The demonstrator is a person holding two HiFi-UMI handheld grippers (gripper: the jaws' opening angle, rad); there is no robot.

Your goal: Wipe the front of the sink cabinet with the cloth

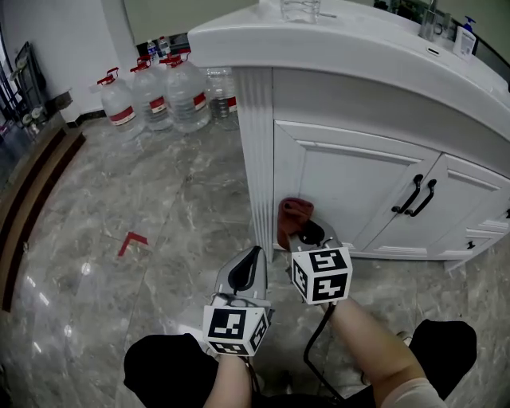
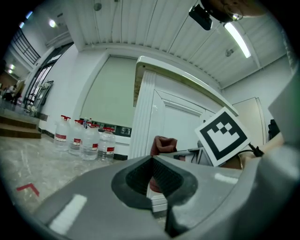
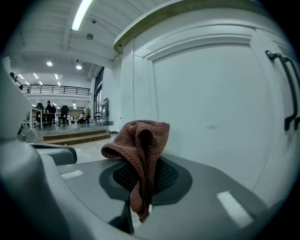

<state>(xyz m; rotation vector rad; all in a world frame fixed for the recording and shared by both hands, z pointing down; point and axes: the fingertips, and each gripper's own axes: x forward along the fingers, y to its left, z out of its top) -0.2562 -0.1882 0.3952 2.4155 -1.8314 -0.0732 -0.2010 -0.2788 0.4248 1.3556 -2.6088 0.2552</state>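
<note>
Right gripper (image 1: 305,236) (image 3: 142,177): jaws pinched on a reddish-brown cloth (image 1: 293,216) (image 3: 140,147). The cloth's long axis runs upright. Its bunched, folded top rises above the jaws and a thin tail hangs down between the pads. It is held low at the left door (image 1: 335,179) of the white sink cabinet (image 1: 263,143), just beside the fluted corner post (image 1: 256,159). We cannot tell whether the fabric touches the panel. In the right gripper view the door fills the background close behind the cloth, with a black handle (image 3: 287,89) at the far right. Left gripper (image 1: 252,256) (image 2: 152,174): jaws pressed together, nothing between them, held just left of the right gripper over the marble floor (image 1: 103,207) and pointing toward the cabinet corner. Containers: a cluster of large clear water bottles (image 1: 163,94) with red caps and labels stands on the floor left of the cabinet, and they look filled. A clear glass (image 1: 300,9) sits on the countertop; we cannot make out its contents. A pump bottle (image 1: 465,36) stands at the counter's far right. A red tape corner (image 1: 131,241) marks the floor.
</note>
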